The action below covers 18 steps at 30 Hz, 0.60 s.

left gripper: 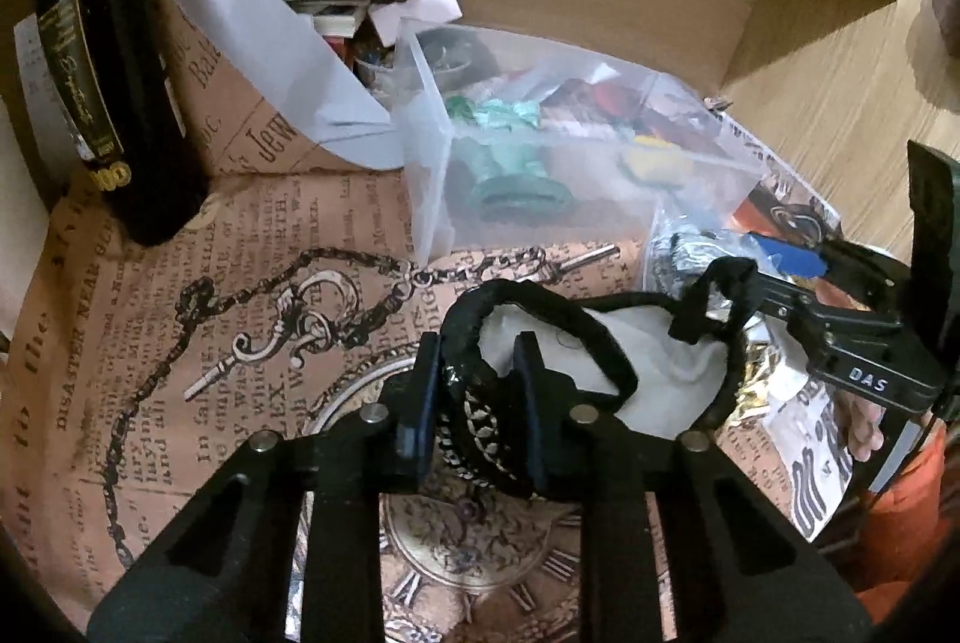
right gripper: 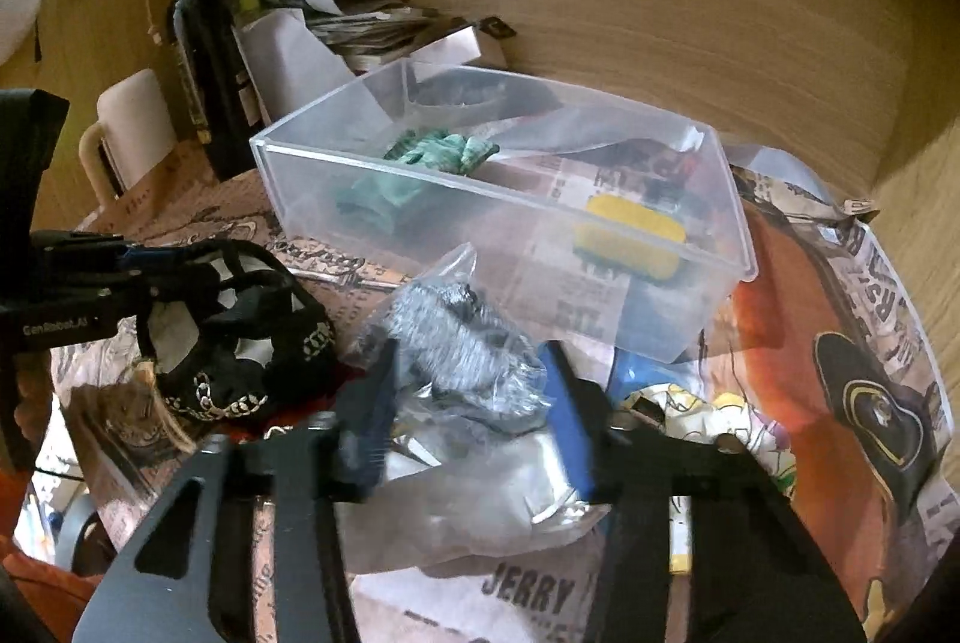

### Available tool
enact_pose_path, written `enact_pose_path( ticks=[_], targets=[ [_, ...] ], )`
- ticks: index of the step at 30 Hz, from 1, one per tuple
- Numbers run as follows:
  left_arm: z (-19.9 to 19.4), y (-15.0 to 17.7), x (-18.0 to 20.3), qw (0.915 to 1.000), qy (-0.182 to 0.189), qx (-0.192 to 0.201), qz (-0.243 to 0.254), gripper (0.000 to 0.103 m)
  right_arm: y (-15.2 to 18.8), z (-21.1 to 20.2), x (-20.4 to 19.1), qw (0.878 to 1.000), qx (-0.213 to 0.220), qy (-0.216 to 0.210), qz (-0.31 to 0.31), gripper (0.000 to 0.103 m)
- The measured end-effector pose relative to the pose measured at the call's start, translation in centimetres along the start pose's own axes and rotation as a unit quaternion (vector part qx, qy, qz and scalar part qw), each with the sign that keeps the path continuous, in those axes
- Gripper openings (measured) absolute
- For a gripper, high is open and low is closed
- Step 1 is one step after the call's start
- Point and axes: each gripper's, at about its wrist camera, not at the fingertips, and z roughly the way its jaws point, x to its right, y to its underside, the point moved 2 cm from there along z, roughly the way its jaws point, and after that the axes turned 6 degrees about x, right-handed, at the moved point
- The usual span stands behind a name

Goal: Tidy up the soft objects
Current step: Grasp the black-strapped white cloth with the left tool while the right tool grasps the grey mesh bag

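A black cloth pouch (left gripper: 558, 343) with white lining and chain trim lies on the printed paper. My left gripper (left gripper: 480, 379) is shut on its near rim; it also shows in the right wrist view (right gripper: 240, 343). My right gripper (right gripper: 474, 403) is closed around a clear plastic bag (right gripper: 456, 361) holding something grey and fuzzy. In the left wrist view the right gripper (left gripper: 756, 283) reaches in from the right at the pouch's far rim. A clear plastic bin (right gripper: 510, 199) behind holds a green figure (right gripper: 420, 163) and a yellow item (right gripper: 630, 235).
A dark wine bottle (left gripper: 114, 91) stands at the left, a white mug (right gripper: 126, 127) beside it. Papers and a paper-covered box (left gripper: 252, 61) sit behind. A wooden wall (right gripper: 660, 13) closes the back. Printed paper (left gripper: 180, 343) covers the surface.
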Motion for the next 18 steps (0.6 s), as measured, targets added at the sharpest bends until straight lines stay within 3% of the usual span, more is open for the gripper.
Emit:
enact_pose_path(
  ticks=[5,18],
  targets=[
    [-0.9,-0.9,0.5,0.9998,0.001,0.017,0.004,0.021,-0.1,-0.4,0.1,1.0,0.01,0.001,0.005,0.024],
    [-3.6,-5.7,2.1,0.9961,0.013,0.085,0.021,0.015,-1.5,-3.7,0.4,0.997,0.074,0.008,0.015,0.02]
  ],
)
